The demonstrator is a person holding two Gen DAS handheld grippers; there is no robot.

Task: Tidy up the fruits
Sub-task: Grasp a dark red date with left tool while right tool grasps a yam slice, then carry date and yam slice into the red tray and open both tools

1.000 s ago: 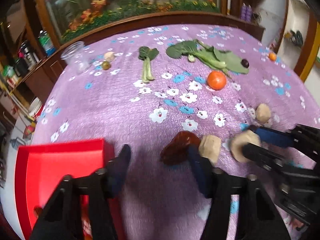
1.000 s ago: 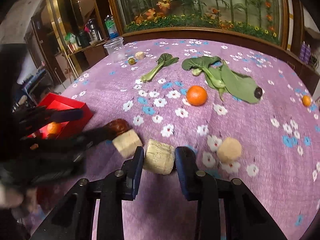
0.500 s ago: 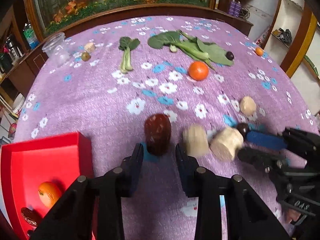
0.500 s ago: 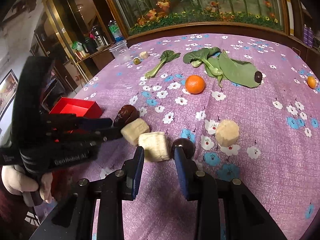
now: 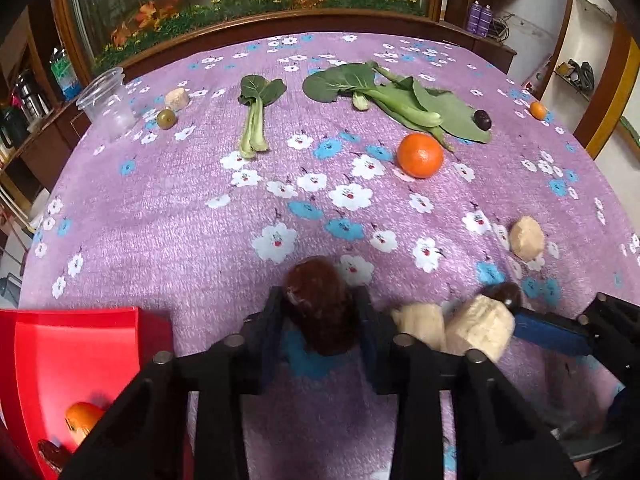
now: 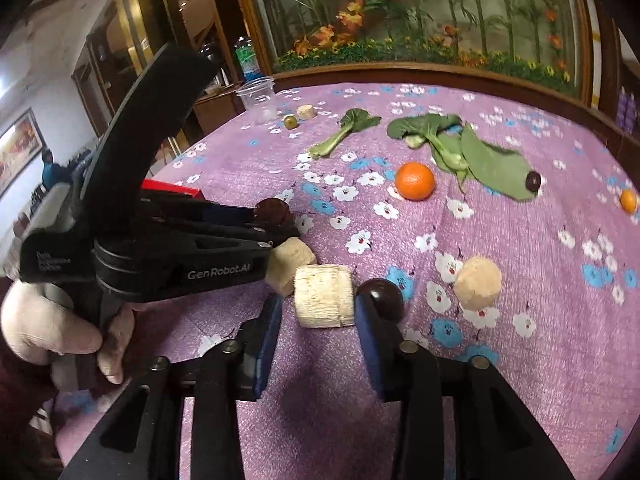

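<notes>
My left gripper [image 5: 319, 298] is shut on a dark brown wrinkled fruit [image 5: 320, 316] just above the purple flowered cloth; the right wrist view shows the same left gripper [image 6: 280, 222] and fruit [image 6: 273, 209]. My right gripper [image 6: 318, 320] is opening its jaws around a pale ribbed cylinder piece [image 6: 324, 296], and its left pad stands apart from the piece. Behind its right finger sits a small dark round fruit [image 6: 382, 292]. Another pale chunk [image 6: 290, 258] lies between the two grippers. The red box [image 5: 80, 340] at lower left holds an orange fruit [image 5: 82, 416].
An orange [image 5: 420, 155] lies mid-table beside leafy greens [image 5: 400, 100] with a dark plum [image 5: 482, 118] on a leaf. A third pale chunk [image 5: 527, 238] sits to the right. Far left stand a clear cup [image 5: 106, 102], a small green fruit [image 5: 166, 118] and a greens stalk [image 5: 256, 116].
My left gripper came over the brown fruit and closed on it. My right gripper, earlier shut on the pale cylinder, has spread its jaws; the piece rests between them.
</notes>
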